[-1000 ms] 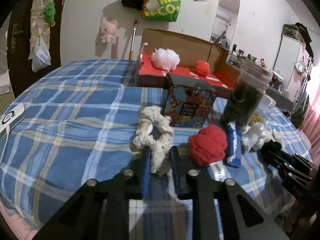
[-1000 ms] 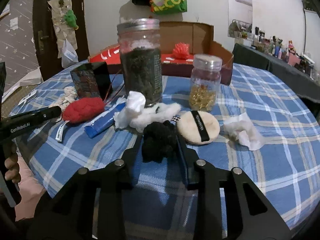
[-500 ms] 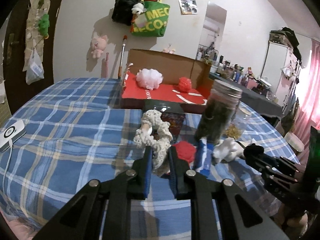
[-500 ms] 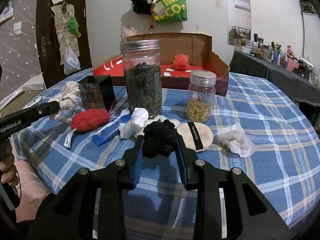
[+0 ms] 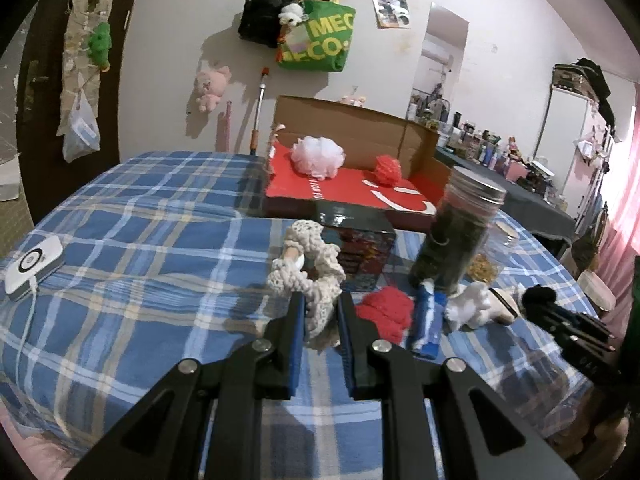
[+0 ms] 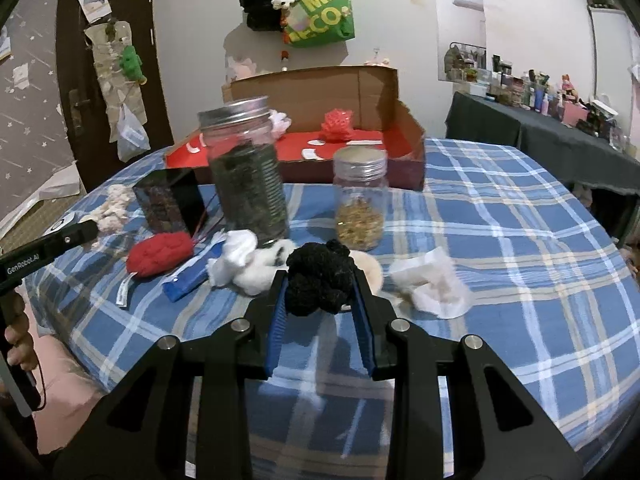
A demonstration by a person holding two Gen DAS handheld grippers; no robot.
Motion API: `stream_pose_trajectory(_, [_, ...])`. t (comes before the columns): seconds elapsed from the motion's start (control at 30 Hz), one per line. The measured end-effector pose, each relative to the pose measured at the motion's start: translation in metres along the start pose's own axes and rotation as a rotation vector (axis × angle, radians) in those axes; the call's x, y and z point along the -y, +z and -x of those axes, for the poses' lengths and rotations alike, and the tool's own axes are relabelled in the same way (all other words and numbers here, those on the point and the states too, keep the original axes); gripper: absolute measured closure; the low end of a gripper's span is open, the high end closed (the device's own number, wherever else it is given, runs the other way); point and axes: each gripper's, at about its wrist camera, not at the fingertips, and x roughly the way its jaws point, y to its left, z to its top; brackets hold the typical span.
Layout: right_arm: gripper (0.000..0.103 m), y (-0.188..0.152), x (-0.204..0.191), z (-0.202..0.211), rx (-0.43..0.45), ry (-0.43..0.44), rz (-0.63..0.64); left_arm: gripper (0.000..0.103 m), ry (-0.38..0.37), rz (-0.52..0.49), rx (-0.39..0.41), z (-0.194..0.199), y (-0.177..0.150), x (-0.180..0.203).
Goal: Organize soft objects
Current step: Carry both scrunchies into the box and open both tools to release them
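Observation:
My left gripper [image 5: 320,306] is shut on a cream crocheted scrunchie [image 5: 308,276] and holds it above the blue plaid tablecloth [image 5: 140,240]. My right gripper [image 6: 320,280] is shut on a black fluffy scrunchie [image 6: 316,266], also held off the cloth. At the back stands an open cardboard box [image 6: 376,92] with a red floor, holding a white pouf [image 5: 318,156] and a red pouf [image 6: 338,124]. A red knitted piece [image 6: 160,254], a white soft lump [image 6: 244,266], a beige powder puff [image 6: 372,268] and a crumpled tissue [image 6: 432,282] lie on the cloth.
A tall dark-filled jar [image 6: 248,184], a small jar [image 6: 360,200], a dark printed carton [image 6: 168,200] and a blue tube [image 6: 188,282] stand between the grippers and the box. A white device [image 5: 32,266] with a cable lies at the left edge.
Both grippers have risen, each carrying its scrunchie up off the cloth. The view over the table and box has widened in both cameras.

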Motion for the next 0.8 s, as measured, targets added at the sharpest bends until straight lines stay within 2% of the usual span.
stream_pose_trajectory(0.2, [0.074,0.01,0.023,-0.005,-0.033,-0.004,-0.02,0.086,0.053,0.007,-0.007,-0.008,0.009,-0.022])
stream_pose_trajectory(0.37, [0.074,0.024,0.043,-0.016,-0.076,0.009,-0.014,0.086,0.053,-0.001,-0.032,-0.024,0.026,-0.037])
stream_pose_trajectory(0.53, [0.074,0.044,0.066,-0.035,-0.128,0.045,-0.014,0.086,0.023,-0.054,-0.056,-0.041,0.041,-0.042])
stream_pose_trajectory(0.63, [0.074,0.053,0.075,-0.047,-0.146,0.058,0.009,0.086,-0.028,-0.094,-0.068,-0.051,0.051,-0.044])
stream_pose_trajectory(0.8, [0.074,0.067,0.087,-0.065,-0.169,0.102,0.046,0.086,-0.076,-0.191,-0.053,-0.062,0.063,-0.041])
